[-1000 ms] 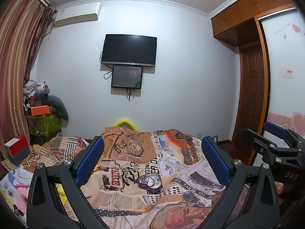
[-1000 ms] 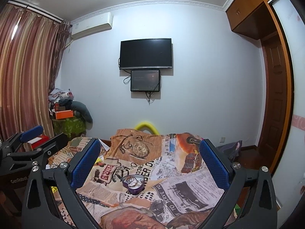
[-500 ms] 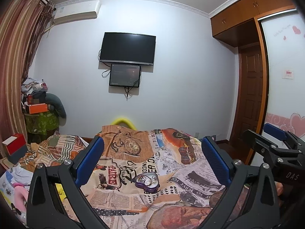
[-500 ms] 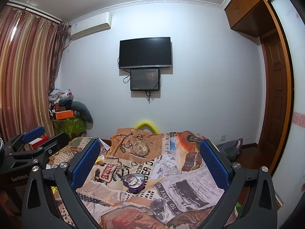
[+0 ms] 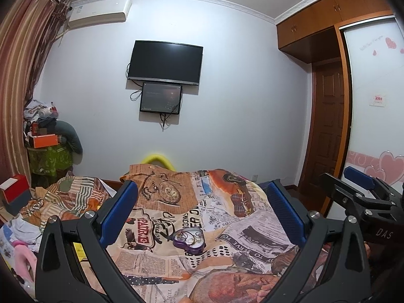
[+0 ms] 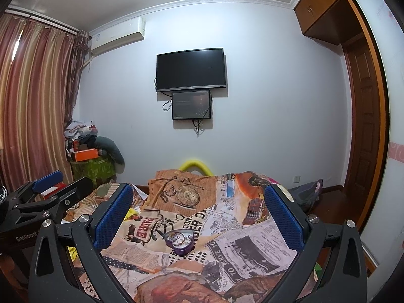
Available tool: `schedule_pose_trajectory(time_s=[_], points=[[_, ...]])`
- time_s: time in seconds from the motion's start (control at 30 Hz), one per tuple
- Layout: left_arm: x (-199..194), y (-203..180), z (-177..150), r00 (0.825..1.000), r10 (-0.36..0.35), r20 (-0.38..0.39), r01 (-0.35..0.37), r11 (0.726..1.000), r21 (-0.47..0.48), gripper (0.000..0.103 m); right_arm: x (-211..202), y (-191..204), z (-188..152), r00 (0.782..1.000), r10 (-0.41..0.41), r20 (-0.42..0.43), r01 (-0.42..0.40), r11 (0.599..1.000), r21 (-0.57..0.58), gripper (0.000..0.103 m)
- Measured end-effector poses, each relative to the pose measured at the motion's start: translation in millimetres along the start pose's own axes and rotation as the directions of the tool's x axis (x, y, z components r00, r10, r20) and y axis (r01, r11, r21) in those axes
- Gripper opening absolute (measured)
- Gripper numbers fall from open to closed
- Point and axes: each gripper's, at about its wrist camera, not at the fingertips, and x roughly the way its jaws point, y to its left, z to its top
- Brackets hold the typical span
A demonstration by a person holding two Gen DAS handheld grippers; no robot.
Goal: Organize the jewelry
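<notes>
Left wrist view looks down the bed [image 5: 252, 229] at a small heart-shaped purple box [image 5: 188, 240] resting open on the printed bedspread, with a loose tangle of shiny jewelry [image 5: 190, 237] inside it; the pieces are too small to tell apart. The left hand-held gripper [image 5: 202, 214] hangs above the near end of the bed with its blue-padded fingers spread wide and nothing between them. From the right wrist view the same box [image 6: 180, 243] sits a little ahead and between the fingers of the right hand-held gripper [image 6: 198, 217], which is likewise spread wide and empty. With the jewelry already heaped in the box and both tools well short of it, the scene would suit either an approach to sort the pieces or a pause after they were gathered there; which one cannot be settled. Any reach toward the box would call for a slow descent and a narrow, careful pinch, since thin chains and rings are slippery and snag easily. The box looks hard and glossy with a rounded rim, likely metal, and light enough to slide on the soft, rumpled cloth. The bedspread is a thin fabric printed with newsprint and a pocket watch picture [image 5: 169, 195].
</notes>
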Motion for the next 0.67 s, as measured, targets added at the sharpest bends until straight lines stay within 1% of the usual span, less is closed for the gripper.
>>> schedule_pose_trajectory(time_s=[0.67], points=[[2.5, -1.3, -2.3, 1.0, -0.007, -0.009, 0.007, 1.0, 0.006, 0.102, 4.5, -1.0, -2.0, 1.0, 0.003, -0.01, -0.003, 1.0, 0.011, 0.103]])
